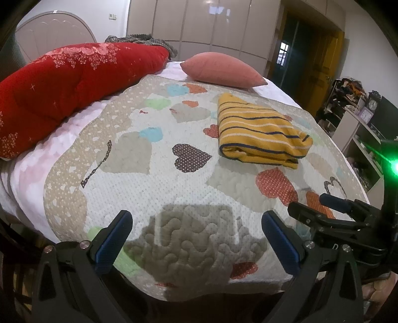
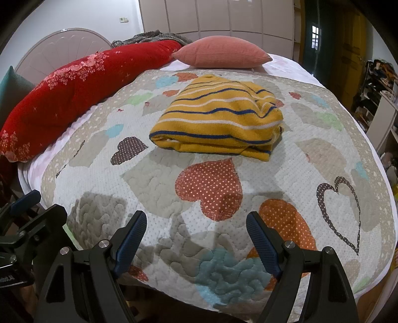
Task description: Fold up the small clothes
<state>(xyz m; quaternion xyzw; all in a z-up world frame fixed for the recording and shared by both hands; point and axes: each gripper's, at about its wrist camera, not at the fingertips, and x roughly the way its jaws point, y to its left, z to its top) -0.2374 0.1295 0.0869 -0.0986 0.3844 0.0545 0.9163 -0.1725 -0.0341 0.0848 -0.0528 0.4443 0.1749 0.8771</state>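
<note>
A small yellow garment with navy and white stripes (image 1: 261, 134) lies folded into a thick bundle on the heart-patterned quilt (image 1: 159, 188); it also shows in the right wrist view (image 2: 219, 121). My left gripper (image 1: 196, 218) is open and empty above the quilt's near edge, well short of the garment. My right gripper (image 2: 196, 218) is open and empty too, over the quilt near the front edge, with the garment ahead of it. The right gripper also shows at the right of the left wrist view (image 1: 313, 206), and the left gripper at the left edge of the right wrist view (image 2: 27, 201).
A red floral duvet (image 1: 64, 89) lies along the left of the bed. A pink cushion (image 1: 221, 70) sits behind the garment. A headboard (image 2: 59, 47) and wardrobes (image 1: 211, 22) stand beyond. Cluttered shelves (image 1: 353, 109) stand to the right of the bed.
</note>
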